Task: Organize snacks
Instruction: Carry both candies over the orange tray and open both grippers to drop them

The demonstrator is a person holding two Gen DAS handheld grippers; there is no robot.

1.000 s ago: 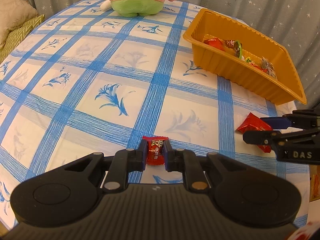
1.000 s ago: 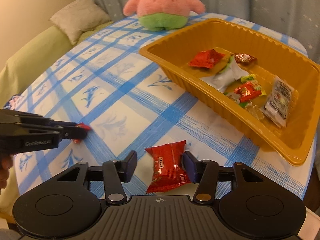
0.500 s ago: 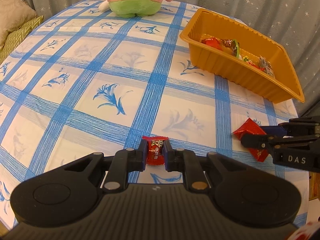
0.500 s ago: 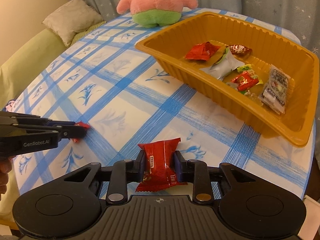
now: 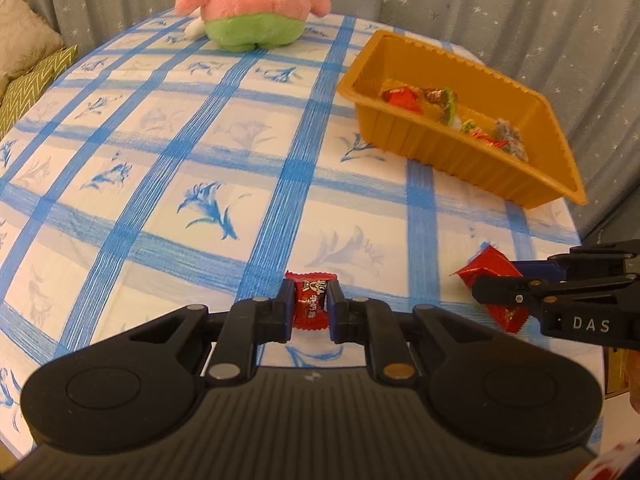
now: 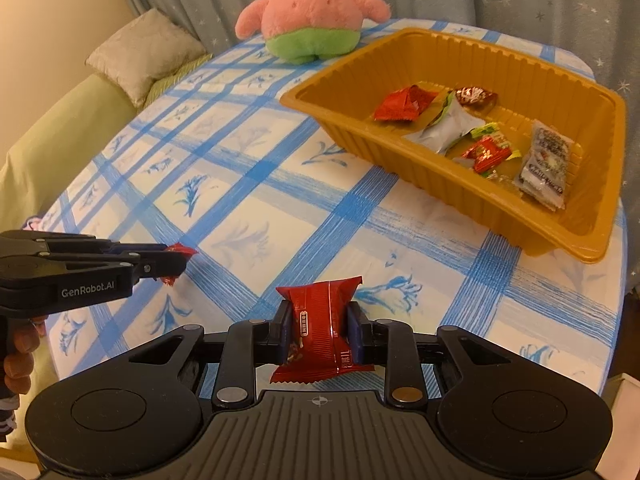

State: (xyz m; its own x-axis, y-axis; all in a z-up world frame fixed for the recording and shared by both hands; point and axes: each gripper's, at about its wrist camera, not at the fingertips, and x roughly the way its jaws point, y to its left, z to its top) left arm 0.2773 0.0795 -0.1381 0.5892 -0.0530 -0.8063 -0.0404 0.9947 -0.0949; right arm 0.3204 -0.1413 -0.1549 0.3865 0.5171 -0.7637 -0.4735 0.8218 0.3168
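Observation:
My left gripper (image 5: pixel 310 302) is shut on a small red candy (image 5: pixel 310 300), held just above the checked tablecloth. In the right wrist view that same gripper (image 6: pixel 176 258) enters from the left with the candy (image 6: pixel 178 249) at its tips. My right gripper (image 6: pixel 320 320) is shut on a larger red snack packet (image 6: pixel 322 332), pinched upright between the pads. From the left wrist view the right gripper (image 5: pixel 496 284) and its packet (image 5: pixel 490 270) show at the right edge. The orange tray (image 6: pixel 344 138) (image 5: pixel 440 158) stands beyond, holding several wrapped snacks (image 6: pixel 452 124).
A pink and green plush toy (image 6: pixel 312 20) (image 5: pixel 256 8) sits at the table's far side, left of the tray. Cushions (image 6: pixel 144 52) lie on a sofa past the left table edge. A starred curtain hangs behind. The table's right edge runs close to the tray.
My right gripper closed on the red packet and lifted it off the cloth. The left gripper kept its hold on the small candy and rose slightly; both views tilted up.

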